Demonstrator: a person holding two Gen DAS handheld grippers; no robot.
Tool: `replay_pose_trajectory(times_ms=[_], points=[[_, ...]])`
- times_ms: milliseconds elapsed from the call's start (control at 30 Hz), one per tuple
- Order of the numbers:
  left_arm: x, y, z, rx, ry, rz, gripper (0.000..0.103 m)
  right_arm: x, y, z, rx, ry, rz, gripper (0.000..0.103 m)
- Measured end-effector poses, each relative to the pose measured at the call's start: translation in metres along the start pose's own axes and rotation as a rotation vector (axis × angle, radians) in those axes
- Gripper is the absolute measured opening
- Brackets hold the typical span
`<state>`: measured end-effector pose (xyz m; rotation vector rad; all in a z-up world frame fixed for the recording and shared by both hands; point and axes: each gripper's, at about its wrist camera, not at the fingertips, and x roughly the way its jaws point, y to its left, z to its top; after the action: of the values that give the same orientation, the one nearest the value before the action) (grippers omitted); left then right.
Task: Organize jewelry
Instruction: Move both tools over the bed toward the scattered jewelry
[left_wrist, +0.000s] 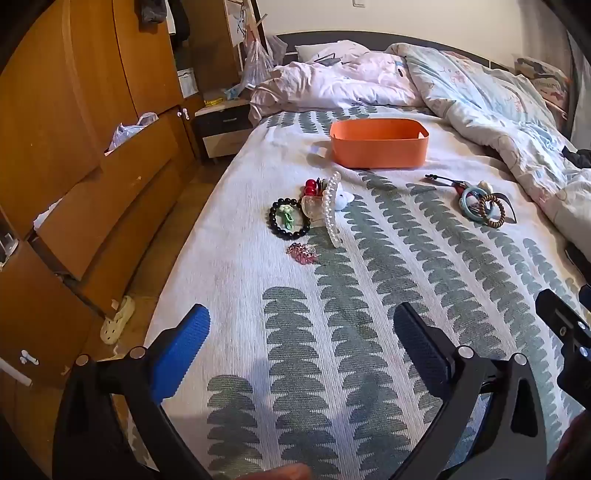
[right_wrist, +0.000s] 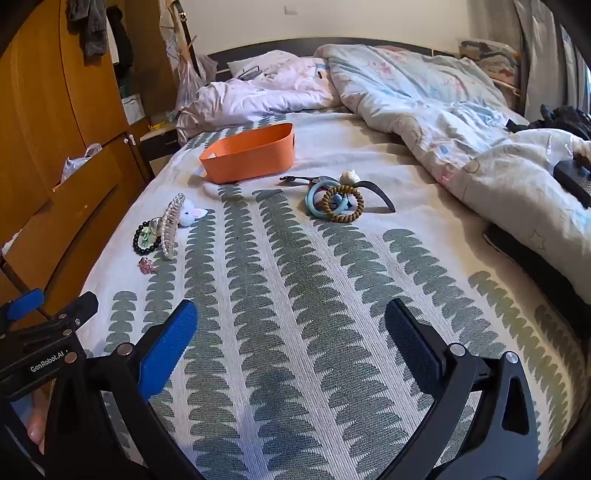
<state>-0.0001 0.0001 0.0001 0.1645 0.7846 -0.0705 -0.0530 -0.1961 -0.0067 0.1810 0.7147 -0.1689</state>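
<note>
An orange box (left_wrist: 378, 147) (right_wrist: 251, 155) sits on the bed, far ahead. A left pile lies before it: a black bead bracelet (left_wrist: 290, 219) (right_wrist: 146, 238), a pearl hair clip (left_wrist: 330, 206) (right_wrist: 170, 225), red beads (left_wrist: 311, 186) and a pink brooch (left_wrist: 302, 253) (right_wrist: 146, 265). A right pile holds a blue ring (left_wrist: 474, 203) (right_wrist: 321, 199), a brown bead bracelet (left_wrist: 493, 210) (right_wrist: 342, 204) and a black headband (right_wrist: 376, 194). My left gripper (left_wrist: 301, 339) and right gripper (right_wrist: 291, 332) are open and empty, hovering near the bed's foot, well short of both piles.
A rumpled duvet (right_wrist: 424, 99) covers the bed's far and right side. A wooden wardrobe with open drawers (left_wrist: 92, 166) stands at left, a slipper (left_wrist: 118, 319) on the floor beside it. A nightstand (left_wrist: 221, 125) is by the headboard.
</note>
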Motion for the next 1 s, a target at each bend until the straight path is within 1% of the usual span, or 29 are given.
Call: replay_pose_trajectory(times_ms=[133,367,500,667,700,833,1000], points=[[0.0001,0.0002,-0.0001,-0.003,0.003,-0.005,0.099,0.0003,0.0,-0.0007,0.0,0.001,-0.001,0.1],[-0.0011,0.0019,-0.0047,0.011,-0.016,0.007,0.099,0.0015,0.0008,0.0,-0.001,0.004,0.005,0.1],[0.0007,0.0016,-0.0063,0.011,-0.011,0.01,0.099,0.002,0.0005,-0.0005,0.001,0.008,0.005,0.1],[-0.001,0.0028,-0.0086,-0.001,0.0,0.002,0.099,0.002,0.0004,-0.0005,0.001,0.008,0.004,0.1],[0.0019,-0.002,-0.0023,0.0,0.005,-0.001,0.099,0.002,0.0004,-0.0003,0.001,0.008,0.004,0.1],[0.002,-0.0026,-0.0021,0.001,0.008,-0.004,0.099,0.002,0.0005,0.0004,0.003,0.008,0.004,0.1],[0.0023,-0.0047,-0.0034,0.006,0.012,-0.025,0.099,0.0017,0.0,-0.0005,0.001,0.007,0.004,0.1]])
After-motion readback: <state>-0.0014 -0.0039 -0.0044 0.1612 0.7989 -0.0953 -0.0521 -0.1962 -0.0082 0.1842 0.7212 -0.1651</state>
